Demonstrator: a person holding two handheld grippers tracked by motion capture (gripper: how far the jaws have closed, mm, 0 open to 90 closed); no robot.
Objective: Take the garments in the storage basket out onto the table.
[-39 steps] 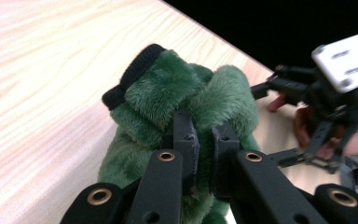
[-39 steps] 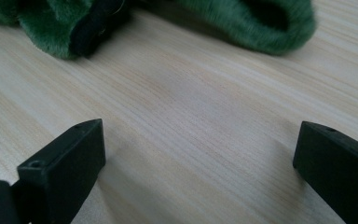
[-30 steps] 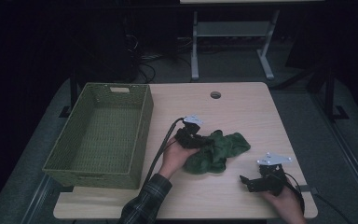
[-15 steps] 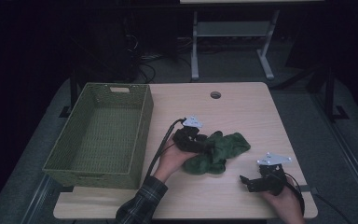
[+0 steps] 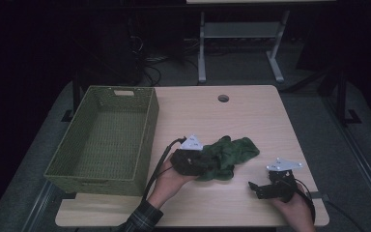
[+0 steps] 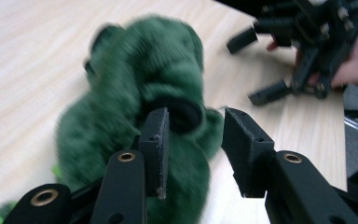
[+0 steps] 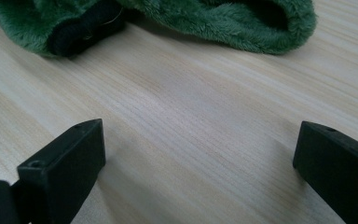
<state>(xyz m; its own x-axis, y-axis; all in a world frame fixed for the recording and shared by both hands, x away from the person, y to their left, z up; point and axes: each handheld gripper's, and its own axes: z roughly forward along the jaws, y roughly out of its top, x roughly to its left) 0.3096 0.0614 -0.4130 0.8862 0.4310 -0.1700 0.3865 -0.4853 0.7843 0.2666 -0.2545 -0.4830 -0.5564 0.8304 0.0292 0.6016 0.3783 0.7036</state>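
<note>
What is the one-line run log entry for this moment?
left gripper: jaws open at green plush cloth | right gripper: jaws open, apart from it | wicker basket: empty | table

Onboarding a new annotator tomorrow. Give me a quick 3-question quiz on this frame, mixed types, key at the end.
1. True or false: the green plush cloth already lies inside the woven basket.
2. Multiple choice: the right tongs are A) shut on the cloth, B) open above bare table, apart from the cloth, C) inside the basket.
3. Fill in: in the left gripper view, the left tongs stand open with the ____ between and behind the jaws.

Key
1. False: it lies on the table, right of the basket.
2. B.
3. Cloth; whether the jaws touch it cannot be told.
</note>
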